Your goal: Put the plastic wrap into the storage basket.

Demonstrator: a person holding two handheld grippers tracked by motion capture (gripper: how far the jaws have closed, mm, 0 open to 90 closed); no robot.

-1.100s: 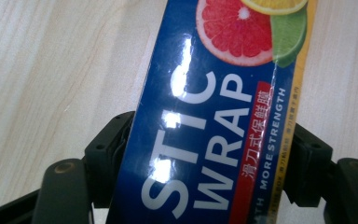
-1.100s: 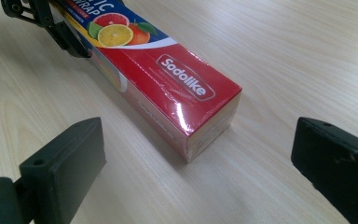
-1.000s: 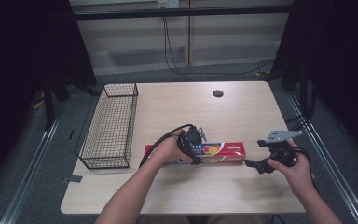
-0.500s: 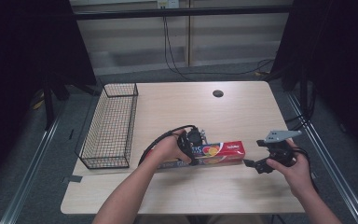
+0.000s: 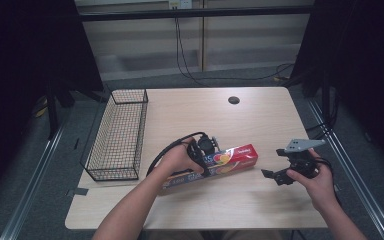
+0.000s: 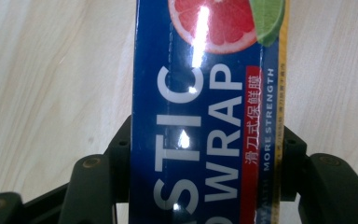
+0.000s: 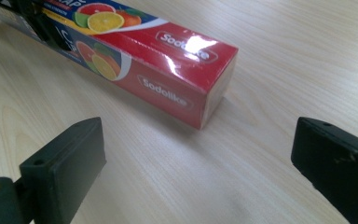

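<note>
The left gripper (image 5: 203, 151) is clamped across a long plastic wrap box (image 5: 230, 159), its jaws pressed against the box's two long sides in the left gripper view, and the box (image 6: 205, 116) lies flat near the middle of the pale wooden bench (image 5: 260, 120). The right gripper (image 5: 280, 172) (held in the person's right hand (image 5: 316, 177)) hovers just beyond the box's red end with its jaws spread wide and nothing between them. A black wire basket (image 5: 117, 135) stands on the bench's left side, apart from the box.
</note>
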